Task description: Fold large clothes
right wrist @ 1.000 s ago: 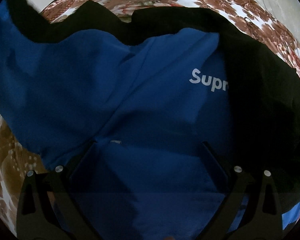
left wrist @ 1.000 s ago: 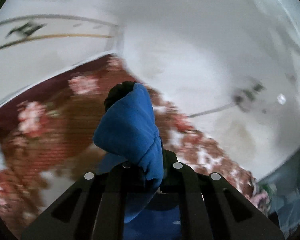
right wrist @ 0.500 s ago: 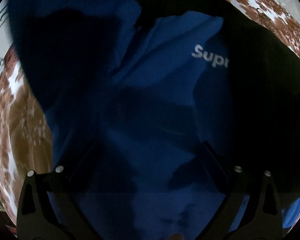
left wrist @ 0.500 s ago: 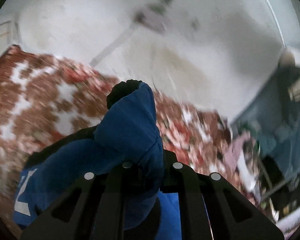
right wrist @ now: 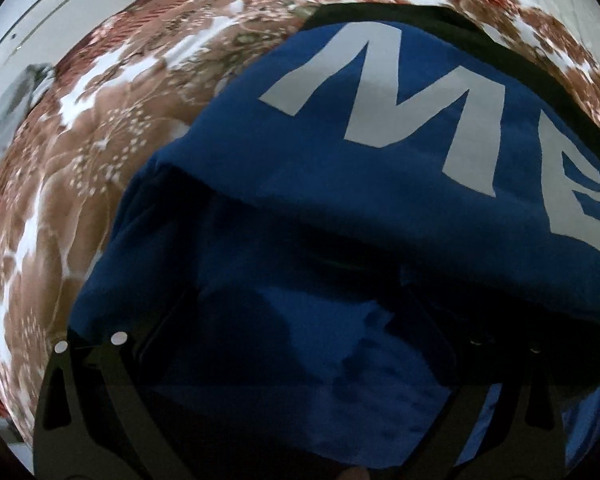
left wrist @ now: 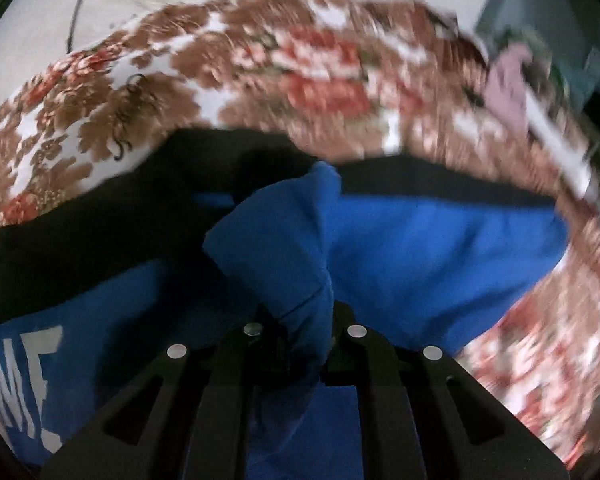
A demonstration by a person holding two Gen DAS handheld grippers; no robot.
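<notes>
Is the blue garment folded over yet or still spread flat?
Partly folded: a blue garment layer with white lettering overlaps another, and the left gripper is shut on a bunched piece.

Large pale block letters "M" and part of an "E" on the blue garment in the right wrist view, the same print cut off at the frame edge as "ME" on the garment in the left wrist view

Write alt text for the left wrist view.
The left gripper pinches a bunched fold of a blue garment with black trim, above a brown-and-red floral bedspread. White lettering shows at lower left; the image is motion-blurred.
</notes>
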